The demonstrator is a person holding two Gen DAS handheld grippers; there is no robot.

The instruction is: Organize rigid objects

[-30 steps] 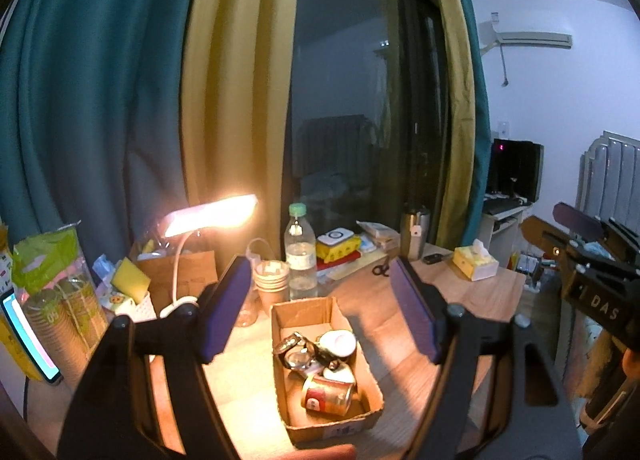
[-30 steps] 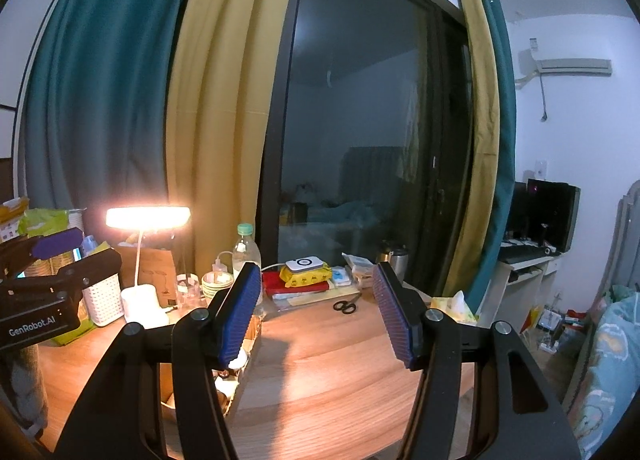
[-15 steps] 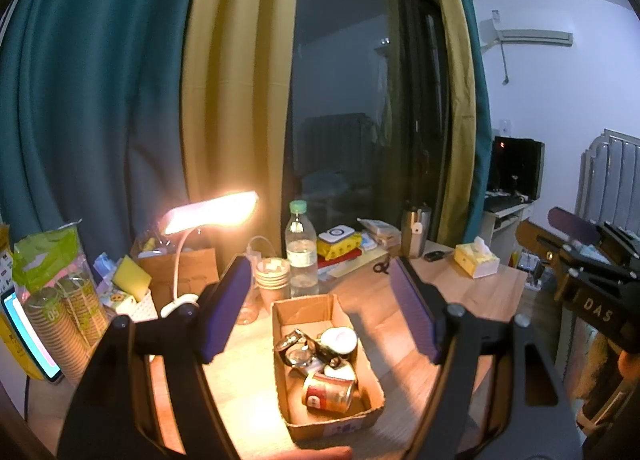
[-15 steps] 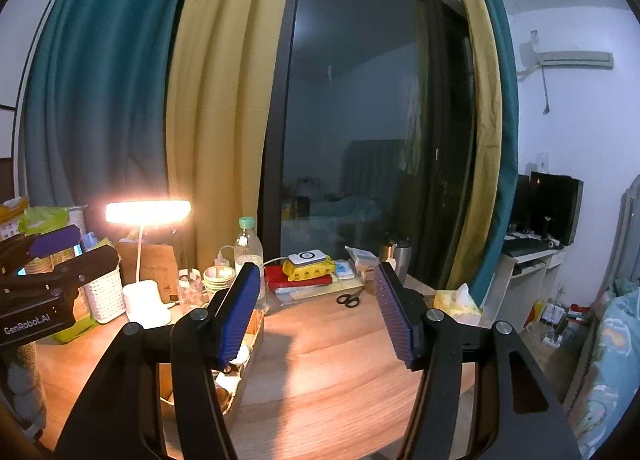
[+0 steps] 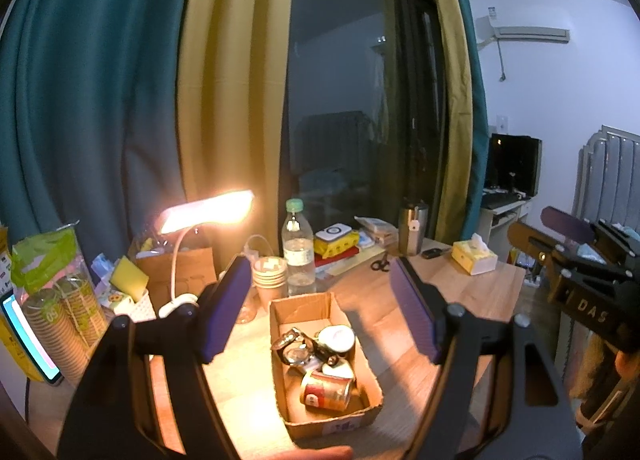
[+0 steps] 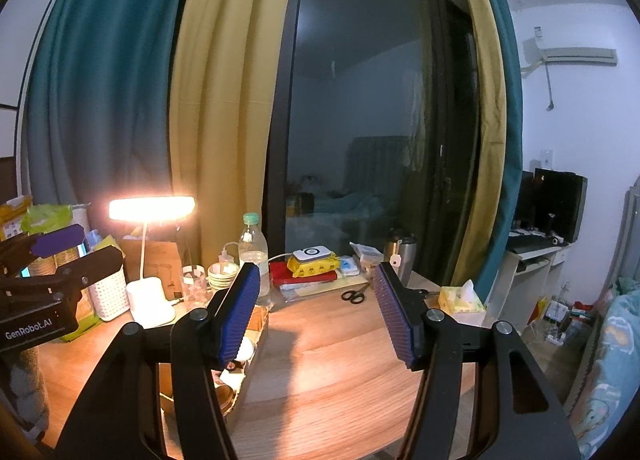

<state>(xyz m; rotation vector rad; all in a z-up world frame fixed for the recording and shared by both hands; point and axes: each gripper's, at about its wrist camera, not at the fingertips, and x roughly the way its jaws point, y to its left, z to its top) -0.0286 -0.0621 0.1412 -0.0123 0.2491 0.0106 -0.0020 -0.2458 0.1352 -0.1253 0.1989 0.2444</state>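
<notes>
cardboard box [image 5: 288, 306] runs lengthwise away from the gaping left gripper [image 5: 320, 314].

My left tool [image 5: 320, 314] is showing ribbed, matt blue rubbery pads [image 5: 224, 312] on black plastic arms. The worktop [image 6: 340, 348] is looking like smooth wood grain, the box [image 5: 324, 364] like rough brown cardboard, and the can [image 5: 326, 390] inside is gleaming glossy.

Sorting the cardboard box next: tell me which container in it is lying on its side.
The red-and-cream labelled tin can, lying on its side at the near end of the brown cardboard box. The white-lidded round container behind it shows its lid instead.
</notes>
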